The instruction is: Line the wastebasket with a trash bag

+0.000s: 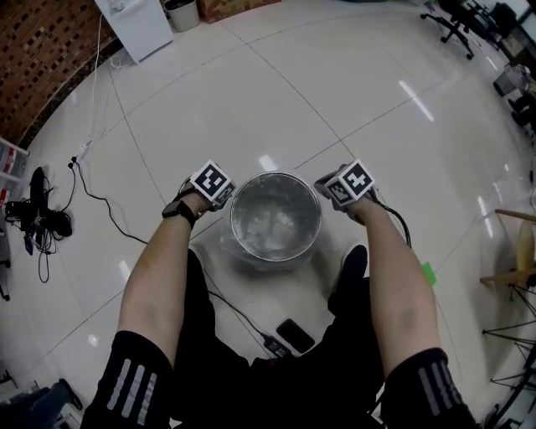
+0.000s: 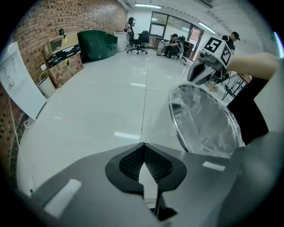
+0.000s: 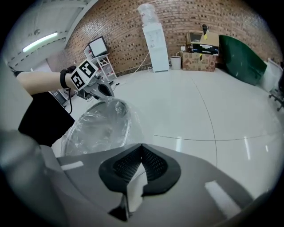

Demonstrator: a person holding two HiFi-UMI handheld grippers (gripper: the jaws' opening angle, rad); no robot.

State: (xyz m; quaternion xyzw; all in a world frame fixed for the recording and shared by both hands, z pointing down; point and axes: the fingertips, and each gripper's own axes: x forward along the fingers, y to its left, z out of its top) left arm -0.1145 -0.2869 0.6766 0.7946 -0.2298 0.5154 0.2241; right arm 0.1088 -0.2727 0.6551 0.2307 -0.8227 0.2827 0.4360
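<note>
A round metal wastebasket (image 1: 275,219) stands on the floor between my knees, and a clear trash bag (image 1: 272,224) lines its inside. The bag's film drapes over the rim (image 2: 177,128) and down the outside. My left gripper (image 1: 224,199) sits at the rim's left side, my right gripper (image 1: 325,186) at its right side. In the left gripper view the left gripper (image 2: 143,144) has its jaws together on the thin film beside the basket (image 2: 208,124). The right gripper (image 3: 141,145) is likewise shut, a pale strip of the bag (image 3: 95,128) caught between its pads.
A phone (image 1: 295,335) and a black cable (image 1: 243,317) lie on the white tile floor near my legs. My shoe (image 1: 352,264) stands right of the basket. There is a tangle of cables (image 1: 38,219) at far left, a white cabinet (image 1: 134,25) at the back and a wooden chair (image 1: 519,251) at right.
</note>
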